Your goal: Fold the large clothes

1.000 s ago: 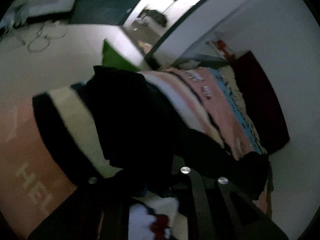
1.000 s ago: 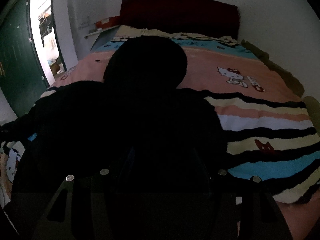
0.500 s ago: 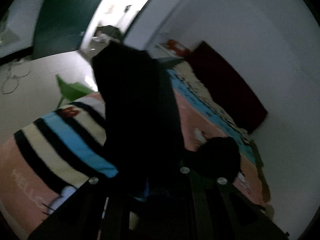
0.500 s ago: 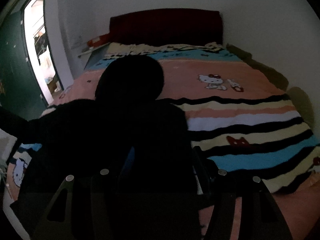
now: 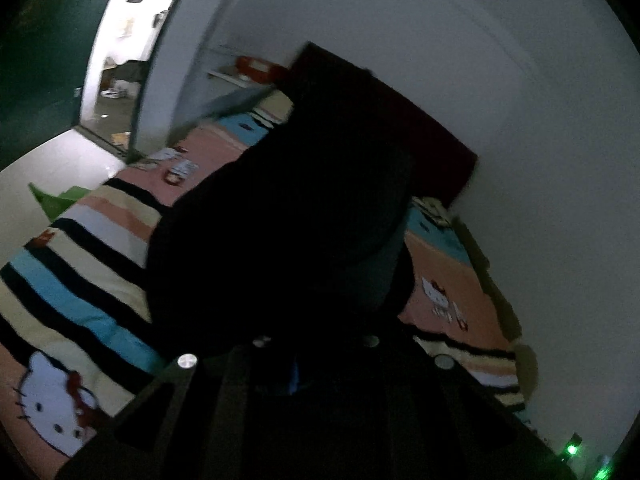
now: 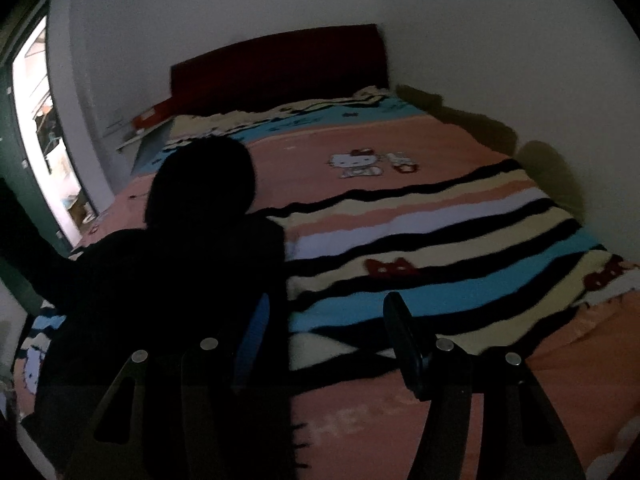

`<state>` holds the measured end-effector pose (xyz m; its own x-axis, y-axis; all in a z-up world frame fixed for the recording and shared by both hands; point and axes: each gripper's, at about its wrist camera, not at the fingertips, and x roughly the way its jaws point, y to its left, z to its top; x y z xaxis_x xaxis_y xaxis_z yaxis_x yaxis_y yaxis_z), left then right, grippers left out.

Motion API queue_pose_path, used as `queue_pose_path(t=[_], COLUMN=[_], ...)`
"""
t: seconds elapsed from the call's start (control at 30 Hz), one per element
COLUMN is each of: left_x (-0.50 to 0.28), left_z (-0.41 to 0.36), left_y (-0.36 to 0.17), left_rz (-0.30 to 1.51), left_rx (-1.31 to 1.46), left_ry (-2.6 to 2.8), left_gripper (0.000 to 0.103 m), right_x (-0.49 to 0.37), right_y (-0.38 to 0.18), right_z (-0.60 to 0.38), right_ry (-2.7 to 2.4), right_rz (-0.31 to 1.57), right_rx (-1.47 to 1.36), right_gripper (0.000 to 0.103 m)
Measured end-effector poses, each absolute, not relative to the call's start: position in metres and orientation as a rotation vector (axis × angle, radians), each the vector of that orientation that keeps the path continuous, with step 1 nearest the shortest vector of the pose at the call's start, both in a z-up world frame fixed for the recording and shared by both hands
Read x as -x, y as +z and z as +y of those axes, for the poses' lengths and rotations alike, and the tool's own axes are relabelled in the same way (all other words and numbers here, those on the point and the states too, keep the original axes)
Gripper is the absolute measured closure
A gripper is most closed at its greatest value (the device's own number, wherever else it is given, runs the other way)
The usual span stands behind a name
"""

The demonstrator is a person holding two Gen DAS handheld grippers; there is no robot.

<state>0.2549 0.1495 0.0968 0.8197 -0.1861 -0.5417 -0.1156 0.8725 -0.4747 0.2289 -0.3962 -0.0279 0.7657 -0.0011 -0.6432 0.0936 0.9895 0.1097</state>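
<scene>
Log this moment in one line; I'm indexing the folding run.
left gripper: shut on black garment, lifted | right gripper: open, empty | garment body: on striped blanket

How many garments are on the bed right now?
1: the black garment lies on the left of the bed in the right wrist view, one part lifted. Others may hide beneath.

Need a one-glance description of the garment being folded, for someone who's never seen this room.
Find the bed with the dark red headboard and pink cartoon-cat blanket. On its door-side half lies a black hooded garment, hood toward the headboard. It is the only plain black thing on that striped bedding.
</scene>
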Motion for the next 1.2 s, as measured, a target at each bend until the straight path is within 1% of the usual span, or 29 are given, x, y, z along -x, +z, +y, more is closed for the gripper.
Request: queue_pose_path(t=[0.13, 0.3, 0.6, 0.7, 0.8, 0.87, 0.97, 1.03, 1.07, 1.13, 1.2], left_x=[-0.265, -0.283, -0.315, -0.321, -0.325, -0.327, -0.323, -0.317, -0.315, -0.307, -0.298], left_z=[0.093, 0.03, -0.074, -0.097, -0.109, -0.113, -0.115, -0.12, -0.12, -0.118, -0.117], left_y=[0.086, 0.059, -0.035, -0.062, -0.076, -0.08, -0.075, -0.071, -0.068, -0.057, -0.05], left_rz=[0.66, 0.728, 0.913, 0.952, 0.975, 0.984, 0.975, 0.953, 0.944, 0.926, 0.904], left_rx=[0.464, 0.422, 0.291, 0.218, 0.162, 0.121, 0.065, 0.028, 0.016, 0.002, -0.009], left_ry=[-0.081, -0.118, -0.106, -0.065, -0.035, -0.029, -0.025, -0.024, -0.023, -0.031, -0.032], left_gripper=[0.093, 0.093, 0.093, 0.093, 0.09, 0.087, 0.078, 0.067, 0.064, 0.052, 0.048], right_x=[-0.227, -0.228, -0.228, -0.229, -0.229, -0.23, -0.23, -0.23, -0.23, -0.229, -0.227], right_y=[-0.033, -0.045, -0.064, -0.072, -0.078, -0.081, -0.082, -0.08, -0.079, -0.075, -0.07], right_z=[-0.421, -0.437, -0.449, -0.453, -0.456, -0.456, -0.454, -0.45, -0.448, -0.442, -0.435], right_ry=[-0.092, -0.096, -0.077, -0.085, -0.094, -0.102, -0.104, -0.107, -0.108, -0.106, -0.103], right_rz=[0.701, 0.72, 0.746, 0.762, 0.775, 0.784, 0.79, 0.791, 0.789, 0.786, 0.781], right_rx=[-0.156, -0.174, -0.222, -0.232, -0.235, -0.234, -0.227, -0.217, -0.211, -0.196, -0.179], right_gripper=[0.044, 0.044, 0.044, 0.044, 0.044, 0.043, 0.042, 0.04, 0.04, 0.039, 0.039])
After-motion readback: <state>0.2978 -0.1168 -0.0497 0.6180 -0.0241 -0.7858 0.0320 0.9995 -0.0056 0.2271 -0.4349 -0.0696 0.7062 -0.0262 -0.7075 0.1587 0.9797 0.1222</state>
